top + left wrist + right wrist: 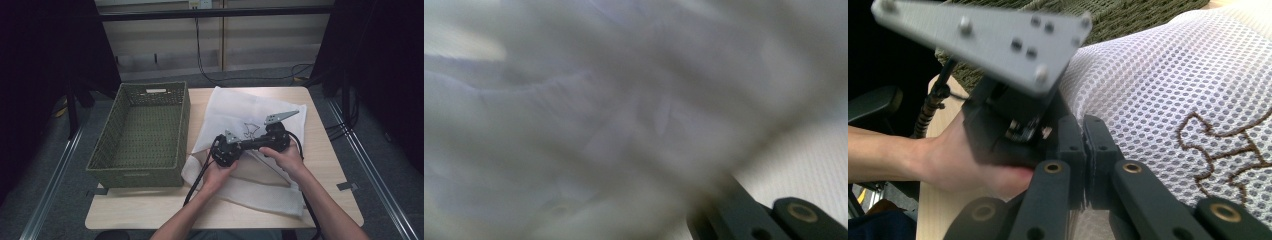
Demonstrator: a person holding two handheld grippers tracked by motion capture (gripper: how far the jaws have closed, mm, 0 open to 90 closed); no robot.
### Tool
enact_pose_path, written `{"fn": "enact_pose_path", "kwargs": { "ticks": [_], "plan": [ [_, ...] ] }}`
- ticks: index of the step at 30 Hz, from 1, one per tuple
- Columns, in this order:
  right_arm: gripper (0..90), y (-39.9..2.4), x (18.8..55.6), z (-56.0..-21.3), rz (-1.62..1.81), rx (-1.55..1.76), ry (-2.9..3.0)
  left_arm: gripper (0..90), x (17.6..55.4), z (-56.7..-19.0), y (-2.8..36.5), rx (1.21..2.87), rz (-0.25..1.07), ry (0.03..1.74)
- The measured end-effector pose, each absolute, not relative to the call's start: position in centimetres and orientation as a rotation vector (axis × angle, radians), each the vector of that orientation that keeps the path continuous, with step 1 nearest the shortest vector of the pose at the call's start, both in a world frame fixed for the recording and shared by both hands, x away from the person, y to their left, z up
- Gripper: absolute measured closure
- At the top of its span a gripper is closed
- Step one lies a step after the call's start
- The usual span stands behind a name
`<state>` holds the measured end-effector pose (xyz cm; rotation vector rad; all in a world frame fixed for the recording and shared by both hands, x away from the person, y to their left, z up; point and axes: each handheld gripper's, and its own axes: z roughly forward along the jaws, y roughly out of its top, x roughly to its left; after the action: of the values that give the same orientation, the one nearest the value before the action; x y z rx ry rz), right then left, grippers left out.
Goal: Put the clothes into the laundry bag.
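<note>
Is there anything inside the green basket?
No, in the high view the basket shows only its bare woven bottom, and the white mesh bag lies beside it on the table.

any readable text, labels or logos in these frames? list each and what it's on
No readable text.
Basket: a small tag on its front wall, too small to read.
White mesh bag: brown stitched outline, a drawing rather than letters as far as can be told; only part of it is visible.
Wall outlet at the top of the high view: no legible marking.
Left gripper view: blurred fabric, nothing legible.
</note>
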<state>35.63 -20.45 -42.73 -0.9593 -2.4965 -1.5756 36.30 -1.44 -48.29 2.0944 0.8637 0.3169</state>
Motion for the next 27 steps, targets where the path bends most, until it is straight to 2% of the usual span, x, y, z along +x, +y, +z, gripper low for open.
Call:
{"fn": "enact_pose_path", "kwargs": {
  "ticks": [3,5,8,14,17,22,24,27],
  "plan": [
    [88.5,-20.4,35.6,-42.8,-1.575,-0.953,-2.485,88.3,36.9,-48.3,-1.5,2.069,0.355,0.887],
    [88.5,-20.3,35.6,-42.9,-1.571,-0.953,-2.487,87.5,37.0,-48.7,-1.4,2.109,0.426,0.889],
    [88.5,-20.3,35.6,-43.0,-1.56,-0.949,-2.49,86.1,37.0,-49.5,-1.3,2.089,0.421,0.922],
    [88.5,-20.0,35.9,-43.7,-1.52,-0.972,-2.492,70.9,37.5,-50.4,-1.0,2.148,0.396,0.955],
    [88.5,-20.0,36.0,-43.8,-1.53,-0.971,-2.479,56.8,37.3,-49.8,-0.7,2.185,0.359,0.955],
    [88.4,-20.2,36.0,-43.7,-1.545,-0.977,-2.466,49.0,36.8,-49.1,-0.1,2.205,0.3,0.913],
    [88.5,-20.3,36.0,-43.7,-1.553,-0.981,-2.456,47.7,36.3,-48.5,0.3,2.234,0.337,0.86],
    [88.5,-20.4,36.0,-43.6,-1.557,-0.987,-2.453,46.1,35.7,-47.5,1.0,2.208,0.319,0.828]
  ]
}}
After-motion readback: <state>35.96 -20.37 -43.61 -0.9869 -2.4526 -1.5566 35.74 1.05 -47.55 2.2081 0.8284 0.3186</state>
